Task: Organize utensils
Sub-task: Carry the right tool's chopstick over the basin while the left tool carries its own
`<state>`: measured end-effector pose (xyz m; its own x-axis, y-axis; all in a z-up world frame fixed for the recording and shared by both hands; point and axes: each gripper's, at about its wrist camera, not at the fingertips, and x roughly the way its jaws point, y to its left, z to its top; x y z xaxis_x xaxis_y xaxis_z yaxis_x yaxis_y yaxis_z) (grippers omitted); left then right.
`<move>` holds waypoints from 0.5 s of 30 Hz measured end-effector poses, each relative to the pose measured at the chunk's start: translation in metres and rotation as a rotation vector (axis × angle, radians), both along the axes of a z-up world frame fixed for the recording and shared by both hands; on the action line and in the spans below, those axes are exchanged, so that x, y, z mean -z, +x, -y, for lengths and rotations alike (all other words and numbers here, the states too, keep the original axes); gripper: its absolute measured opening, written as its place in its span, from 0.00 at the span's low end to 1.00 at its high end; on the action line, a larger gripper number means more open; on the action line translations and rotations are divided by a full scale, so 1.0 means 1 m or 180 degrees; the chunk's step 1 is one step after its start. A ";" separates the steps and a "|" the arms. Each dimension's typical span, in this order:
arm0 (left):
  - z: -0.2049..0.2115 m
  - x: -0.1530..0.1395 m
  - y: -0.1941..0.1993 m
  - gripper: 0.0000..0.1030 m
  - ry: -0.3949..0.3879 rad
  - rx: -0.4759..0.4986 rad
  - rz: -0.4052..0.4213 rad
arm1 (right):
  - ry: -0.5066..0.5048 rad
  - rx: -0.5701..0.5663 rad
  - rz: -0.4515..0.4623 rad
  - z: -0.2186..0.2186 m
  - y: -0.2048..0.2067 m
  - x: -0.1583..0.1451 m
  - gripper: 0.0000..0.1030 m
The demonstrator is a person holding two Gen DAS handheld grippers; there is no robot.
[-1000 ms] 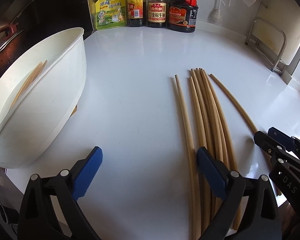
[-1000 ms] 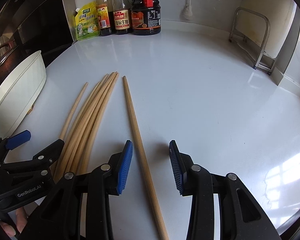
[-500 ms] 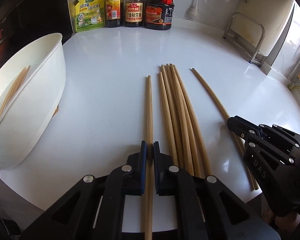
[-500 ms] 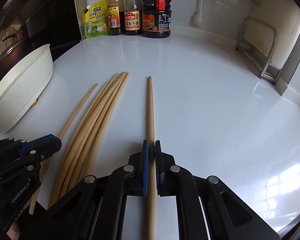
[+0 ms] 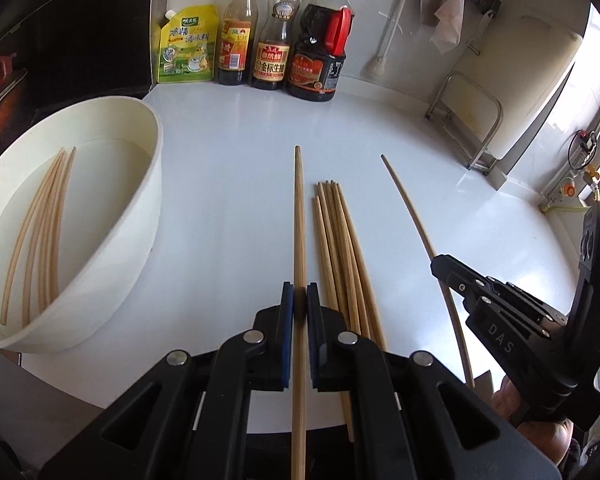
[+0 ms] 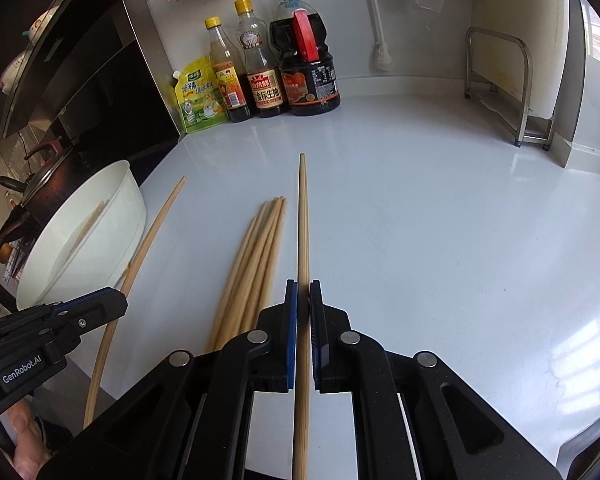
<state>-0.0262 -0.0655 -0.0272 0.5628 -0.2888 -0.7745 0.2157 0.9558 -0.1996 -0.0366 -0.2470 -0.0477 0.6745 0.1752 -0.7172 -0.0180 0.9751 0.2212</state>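
My left gripper [image 5: 299,300] is shut on one wooden chopstick [image 5: 299,216], lifted above the white counter and pointing forward. My right gripper [image 6: 303,294] is shut on another chopstick [image 6: 302,216], also lifted. A bundle of several chopsticks [image 5: 342,248] lies on the counter between the two held ones; it also shows in the right wrist view [image 6: 256,248]. A white bowl [image 5: 148,168] at the left holds several chopsticks [image 5: 40,224]. The right gripper body [image 5: 520,320] shows at the right, with its chopstick [image 5: 416,220].
Sauce bottles [image 5: 276,40] and a yellow pouch [image 5: 186,44] stand at the back wall. A metal rack [image 5: 472,120] stands at the back right. A dark pot [image 6: 40,184] sits left of the bowl. The counter's front edge is close below the grippers.
Both grippers closed, each on a single chopstick, then lifted them off the counter. The views rose and the bundle stayed on the counter.
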 end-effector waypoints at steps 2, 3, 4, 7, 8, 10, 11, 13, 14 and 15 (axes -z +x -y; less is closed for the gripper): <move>-0.011 -0.012 -0.002 0.07 -0.0072 0.0000 0.0036 | 0.0058 -0.0031 0.0063 -0.010 0.000 -0.009 0.06; -0.018 -0.018 -0.002 0.07 -0.0112 -0.0003 0.0061 | 0.0077 -0.0057 0.0094 -0.015 0.000 -0.013 0.06; -0.026 -0.024 -0.002 0.07 -0.0131 -0.0014 0.0090 | 0.0100 -0.0090 0.0125 -0.021 0.002 -0.018 0.06; -0.049 -0.041 -0.002 0.07 -0.0149 -0.0069 0.0193 | 0.0172 -0.0191 0.0204 -0.044 0.009 -0.032 0.06; -0.059 -0.047 -0.001 0.07 -0.0140 -0.0099 0.0236 | 0.0205 -0.0234 0.0229 -0.053 0.012 -0.037 0.06; -0.079 -0.059 0.000 0.07 -0.0106 -0.0186 0.0340 | 0.0265 -0.0329 0.0274 -0.071 0.019 -0.046 0.06; -0.090 -0.064 0.001 0.07 -0.0091 -0.0232 0.0383 | 0.0272 -0.0374 0.0303 -0.082 0.023 -0.050 0.06; -0.111 -0.072 0.002 0.07 -0.0052 -0.0327 0.0451 | 0.0280 -0.0465 0.0347 -0.103 0.031 -0.058 0.06; -0.122 -0.075 0.003 0.07 -0.0025 -0.0381 0.0478 | 0.0307 -0.0522 0.0356 -0.113 0.037 -0.061 0.06; -0.133 -0.076 0.004 0.07 0.0001 -0.0439 0.0498 | 0.0337 -0.0582 0.0360 -0.125 0.041 -0.063 0.06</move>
